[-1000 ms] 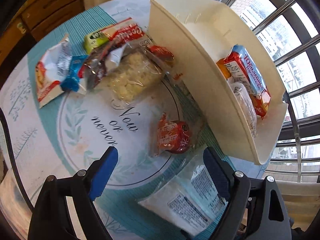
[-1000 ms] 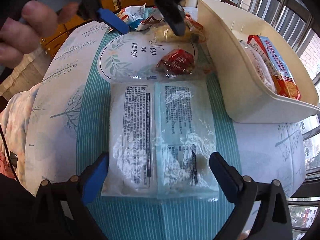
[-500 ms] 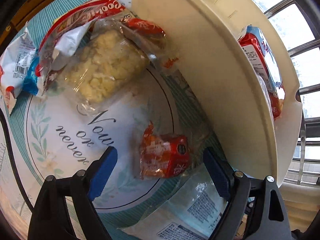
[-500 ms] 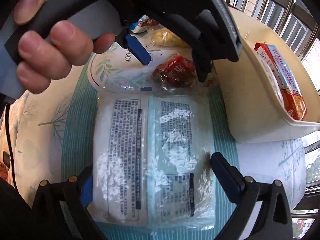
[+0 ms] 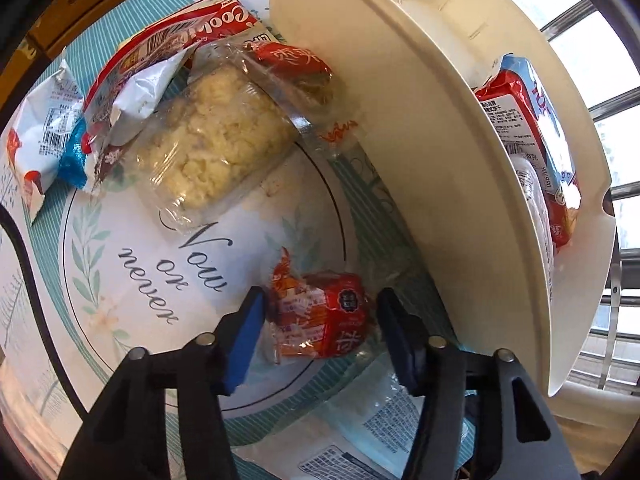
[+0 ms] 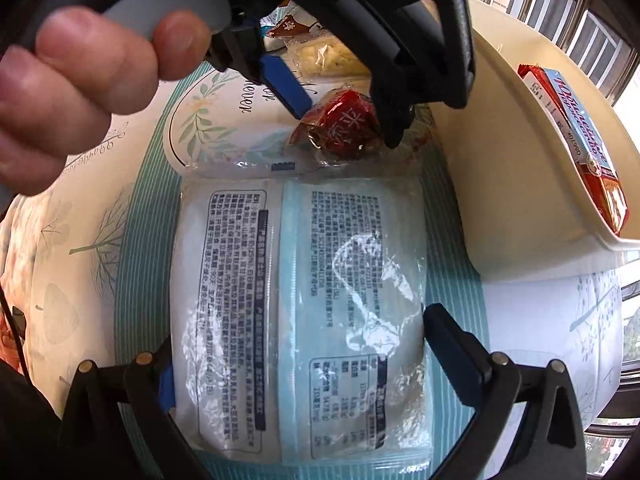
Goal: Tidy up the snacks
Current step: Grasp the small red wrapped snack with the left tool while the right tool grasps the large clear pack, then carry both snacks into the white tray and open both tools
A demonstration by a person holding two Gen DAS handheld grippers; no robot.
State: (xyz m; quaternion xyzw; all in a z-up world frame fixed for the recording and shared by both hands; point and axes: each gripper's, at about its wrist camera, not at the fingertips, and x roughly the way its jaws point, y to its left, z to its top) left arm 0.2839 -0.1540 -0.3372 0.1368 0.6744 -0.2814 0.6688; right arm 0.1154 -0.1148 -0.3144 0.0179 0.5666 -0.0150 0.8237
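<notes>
A small red snack packet lies on the round table beside the cream bin. My left gripper has its jaws on both sides of the packet, narrowed around it with small gaps still showing. The same packet and the left gripper show in the right wrist view. My right gripper is open and straddles a large white and pale blue packet lying flat on the table. The bin holds a red and blue biscuit pack and a pale packet.
A pile of snacks lies at the far left: a clear bag of yellow crumbly snack, a red cookie bag, a white and red packet. The window bars stand behind the bin. The person's hand holds the left gripper.
My left gripper has moved forward and down onto the red packet and its jaws have narrowed around it. My right gripper has moved forward over the large packet.
</notes>
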